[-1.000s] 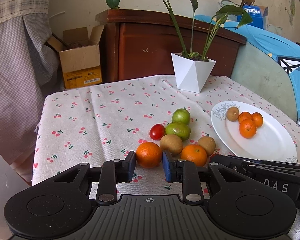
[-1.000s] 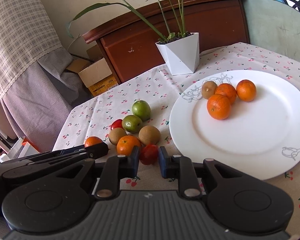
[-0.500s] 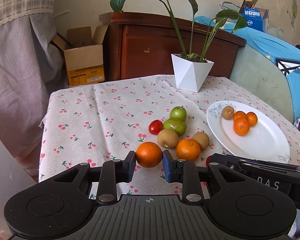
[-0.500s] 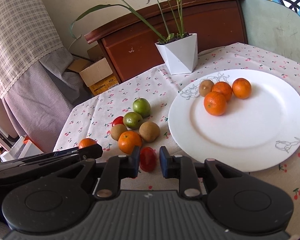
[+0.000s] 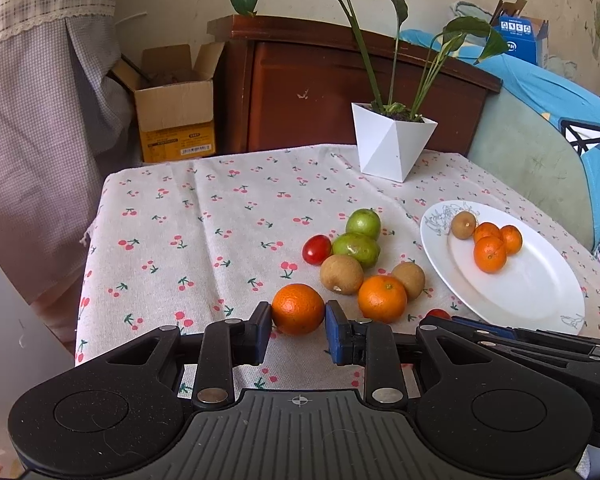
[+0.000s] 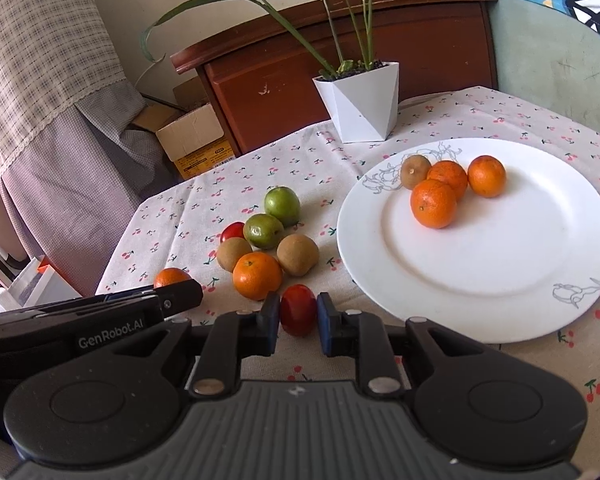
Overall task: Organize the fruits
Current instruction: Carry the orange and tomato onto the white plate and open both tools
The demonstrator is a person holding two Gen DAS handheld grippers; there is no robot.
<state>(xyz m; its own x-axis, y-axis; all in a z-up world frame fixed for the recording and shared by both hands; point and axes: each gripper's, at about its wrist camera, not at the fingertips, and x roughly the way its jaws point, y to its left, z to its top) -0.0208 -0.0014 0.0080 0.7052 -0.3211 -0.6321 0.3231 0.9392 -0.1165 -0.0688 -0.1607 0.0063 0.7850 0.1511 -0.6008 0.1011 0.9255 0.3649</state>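
My left gripper (image 5: 298, 314) is shut on an orange (image 5: 297, 308) and holds it above the cherry-print cloth. My right gripper (image 6: 298, 314) is shut on a red tomato (image 6: 298, 309), held near the plate's left edge. On the cloth lie another orange (image 5: 382, 298), two brown kiwis (image 5: 341, 274), two green fruits (image 5: 356, 249) and a second tomato (image 5: 316, 249). The white plate (image 6: 500, 272) holds three oranges (image 6: 433, 203) and a kiwi (image 6: 415, 171). The left gripper also shows in the right wrist view (image 6: 172, 292).
A white faceted plant pot (image 5: 392, 142) stands at the back of the table. Behind it are a wooden cabinet (image 5: 340, 80) and a cardboard box (image 5: 176, 120). A blue-covered seat (image 5: 560, 128) borders the right side. The table's left edge (image 5: 92, 248) drops off.
Both grippers have lifted and drawn back from the fruit pile, the left with the orange, the right with the tomato. The fruits on the cloth and plate stayed put.
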